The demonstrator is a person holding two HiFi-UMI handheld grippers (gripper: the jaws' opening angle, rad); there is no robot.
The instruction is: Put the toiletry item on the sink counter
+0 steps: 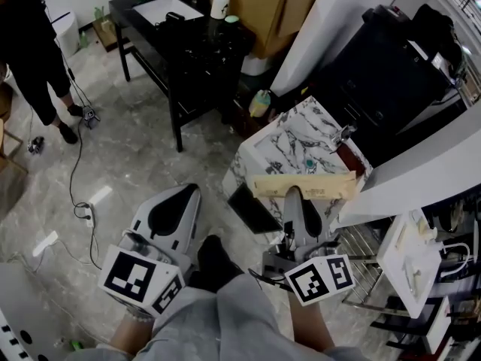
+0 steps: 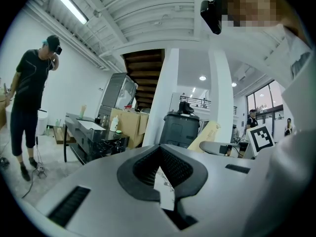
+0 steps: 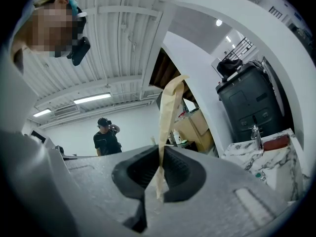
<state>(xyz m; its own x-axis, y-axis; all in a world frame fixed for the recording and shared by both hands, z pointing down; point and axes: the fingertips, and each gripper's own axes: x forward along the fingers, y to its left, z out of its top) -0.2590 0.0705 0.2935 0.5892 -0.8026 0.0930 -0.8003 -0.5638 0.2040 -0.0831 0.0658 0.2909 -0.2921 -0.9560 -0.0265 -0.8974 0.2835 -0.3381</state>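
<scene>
Pinching a tan packet [image 1: 331, 185], the right claw [image 1: 294, 195] faces the sink counter [image 1: 289, 145].

Bystander [image 1: 34, 51] cut off at top-left edge, marble sink counter [image 1: 293, 134] partly hidden behind beige packet [image 1: 323, 185]

Site was an open industrial hall staged as a mock bathroom. Corrugated ceiling [image 2: 148, 14] with tube light [image 2: 69, 4] at upper left. Marble-patterned sink counter [image 1: 297, 138] at centre right, cardboard box [image 1: 274, 6] at top, loose cable [image 1: 71, 179] across the floor at left.
</scene>
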